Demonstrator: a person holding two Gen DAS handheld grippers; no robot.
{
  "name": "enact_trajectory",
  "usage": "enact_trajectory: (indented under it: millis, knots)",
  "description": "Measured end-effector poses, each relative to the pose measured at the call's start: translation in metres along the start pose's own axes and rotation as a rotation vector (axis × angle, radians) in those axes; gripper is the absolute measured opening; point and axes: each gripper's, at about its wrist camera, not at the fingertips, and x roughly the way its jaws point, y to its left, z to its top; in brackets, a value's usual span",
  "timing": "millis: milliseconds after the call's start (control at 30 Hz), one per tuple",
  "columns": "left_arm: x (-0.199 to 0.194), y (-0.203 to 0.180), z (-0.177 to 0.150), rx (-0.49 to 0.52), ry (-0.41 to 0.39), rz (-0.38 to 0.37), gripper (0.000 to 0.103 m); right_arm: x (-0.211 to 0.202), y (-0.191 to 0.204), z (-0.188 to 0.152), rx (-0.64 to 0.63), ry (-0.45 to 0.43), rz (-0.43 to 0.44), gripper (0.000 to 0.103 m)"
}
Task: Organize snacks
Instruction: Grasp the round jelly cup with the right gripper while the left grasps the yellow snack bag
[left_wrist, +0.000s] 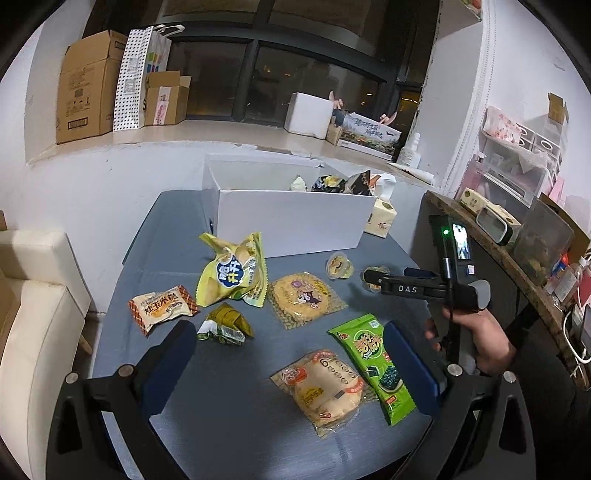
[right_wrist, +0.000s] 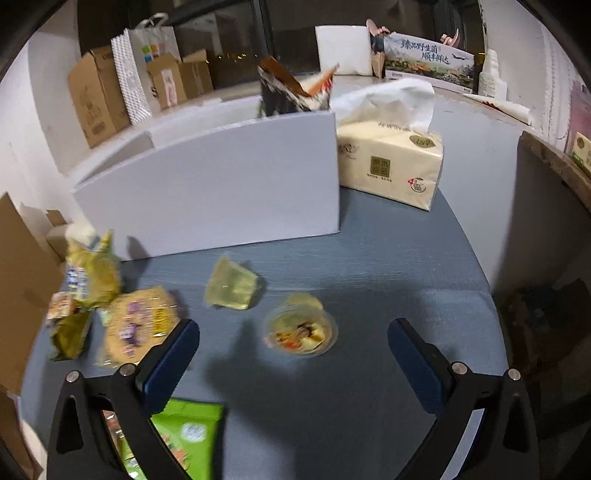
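Snacks lie scattered on a blue-grey table (left_wrist: 229, 424): a yellow chip bag (left_wrist: 234, 275), an orange-white cake pack (left_wrist: 160, 308), a green leaf-wrapped pack (left_wrist: 227, 323), a round cookie pack (left_wrist: 303, 299), a rice cracker pack (left_wrist: 327, 391), a green seaweed pack (left_wrist: 373, 358) and two jelly cups (left_wrist: 339, 266) (right_wrist: 303, 330). A white box (left_wrist: 291, 218) at the back holds a few snacks. My left gripper (left_wrist: 288, 354) hangs open above the rice cracker pack. My right gripper (right_wrist: 293, 354) is open just short of the near jelly cup; a hand (left_wrist: 484, 339) holds it.
A tissue pack (right_wrist: 391, 162) stands right of the white box. Cardboard boxes (left_wrist: 86, 88) and a dotted paper bag (left_wrist: 136, 77) sit on the window ledge behind. A wooden shelf (left_wrist: 517, 266) with clutter runs along the right. A cream sofa (left_wrist: 33, 314) is at the left.
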Motion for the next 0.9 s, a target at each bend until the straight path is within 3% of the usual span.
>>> enact_trajectory:
  millis: [300,367,400,433,667,900]
  knots:
    - [0.002,0.008,-0.004,-0.024,0.011,0.016,0.103,0.015,0.002,0.000,-0.020,0.053,-0.005,0.103]
    - [0.002,0.008,-0.004,-0.024,0.011,0.016,0.103,0.020,0.003,0.001,-0.025,0.073,-0.015,0.084]
    - [0.002,0.008,-0.004,-0.024,0.009,0.018,0.103,0.022,0.002,0.001,-0.023,0.086,-0.040,0.055]
    - [0.002,0.008,-0.004,-0.024,0.008,0.018,0.103,0.022,0.001,0.001,-0.016,0.083,-0.048,0.051]
    - [0.007,0.017,-0.004,-0.043,0.017,0.025,0.103,-0.002,-0.002,-0.003,-0.008,0.032,-0.017,0.051]
    - [0.034,0.025,0.004,0.002,0.051,0.008,0.103,-0.063,0.009,-0.025,-0.018,-0.041,0.071,0.051]
